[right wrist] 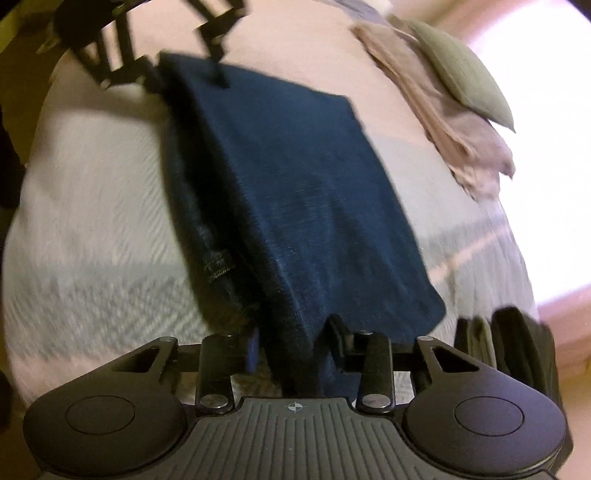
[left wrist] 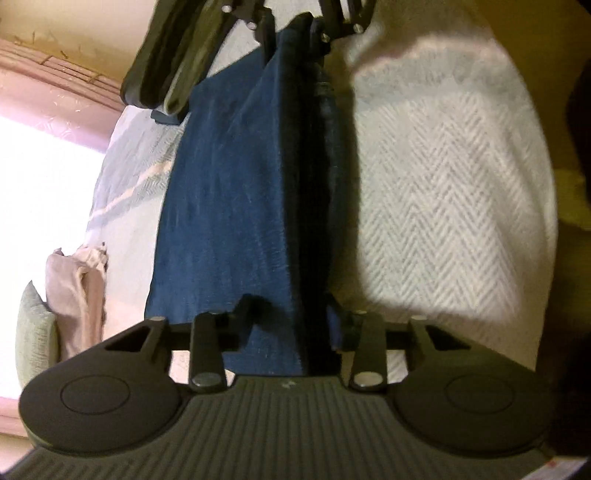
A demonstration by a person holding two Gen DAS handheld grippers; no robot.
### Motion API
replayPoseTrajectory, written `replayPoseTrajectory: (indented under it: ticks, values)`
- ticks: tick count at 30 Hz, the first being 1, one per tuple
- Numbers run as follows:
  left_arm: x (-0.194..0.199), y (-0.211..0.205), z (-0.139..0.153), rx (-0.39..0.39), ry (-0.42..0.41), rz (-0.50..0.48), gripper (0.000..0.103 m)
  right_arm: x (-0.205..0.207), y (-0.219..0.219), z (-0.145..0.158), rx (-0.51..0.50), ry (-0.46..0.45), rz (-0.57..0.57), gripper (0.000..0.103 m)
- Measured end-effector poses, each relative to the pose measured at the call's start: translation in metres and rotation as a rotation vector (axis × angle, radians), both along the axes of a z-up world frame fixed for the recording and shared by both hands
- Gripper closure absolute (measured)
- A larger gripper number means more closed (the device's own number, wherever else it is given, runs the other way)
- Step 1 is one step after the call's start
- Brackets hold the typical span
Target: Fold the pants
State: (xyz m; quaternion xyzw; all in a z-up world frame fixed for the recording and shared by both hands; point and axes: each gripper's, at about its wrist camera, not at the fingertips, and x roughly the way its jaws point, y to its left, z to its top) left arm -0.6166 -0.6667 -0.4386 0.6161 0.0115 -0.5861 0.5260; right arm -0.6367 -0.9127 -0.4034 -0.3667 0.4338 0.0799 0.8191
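The folded pants point(left wrist: 236, 206), dark blue denim, stretch as a long band between the 2 grippers above a bed with a pale herringbone blanket point(left wrist: 443, 206). The left gripper point(left wrist: 295, 325) is clamped on the near end of the band in its own view, both fingers pressing the thick folded edge. The right gripper point(left wrist: 291, 33) shows at the far end of that view, closed on the other end of the cloth. In the right wrist view the right gripper point(right wrist: 291, 339) pinches the near end of the pants point(right wrist: 295, 192), and the left gripper point(right wrist: 184, 74) grips the far corner. The band's left side in this view hangs as a darker fold with a seam showing. A green pillow point(right wrist: 465, 77) and a beige cloth point(right wrist: 443, 122) lie at the far right of the bed.
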Motion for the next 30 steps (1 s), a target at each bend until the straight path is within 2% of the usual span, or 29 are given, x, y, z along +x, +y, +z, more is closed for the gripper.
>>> replayPoseTrajectory:
  ticks: [5,8,11,13,16,18,24,26,30]
  values:
    - [0.056,0.021,0.037,-0.008,0.157,-0.093,0.08,0.014,0.037,0.051,0.102,0.018,-0.195,0.072]
    - [0.103,0.049,0.06,-0.035,0.201,-0.188,0.084,0.026,0.073,0.072,0.186,0.009,-0.302,0.073]
    - [0.134,0.077,0.072,-0.036,0.215,-0.251,0.087,0.036,0.12,0.066,0.195,-0.003,-0.353,0.073]
    - [0.144,0.095,0.064,-0.037,0.195,-0.269,0.087,0.029,0.149,0.05,0.168,-0.017,-0.372,0.073]
    - [0.148,0.111,0.046,-0.053,0.23,-0.213,0.087,0.017,0.176,0.017,0.101,-0.052,-0.381,0.073]
    - [0.147,0.118,0.034,-0.074,0.267,-0.165,0.087,0.003,0.189,0.001,0.05,-0.106,-0.381,0.072]
    - [0.143,0.114,0.029,-0.147,0.384,-0.065,0.085,-0.009,0.199,-0.011,0.012,-0.21,-0.391,0.07]
    - [0.138,0.114,0.026,-0.168,0.376,-0.032,0.085,-0.009,0.198,-0.015,0.017,-0.239,-0.409,0.07]
    - [0.124,0.117,0.014,-0.141,0.343,0.059,0.085,-0.012,0.201,-0.024,0.009,-0.252,-0.425,0.07]
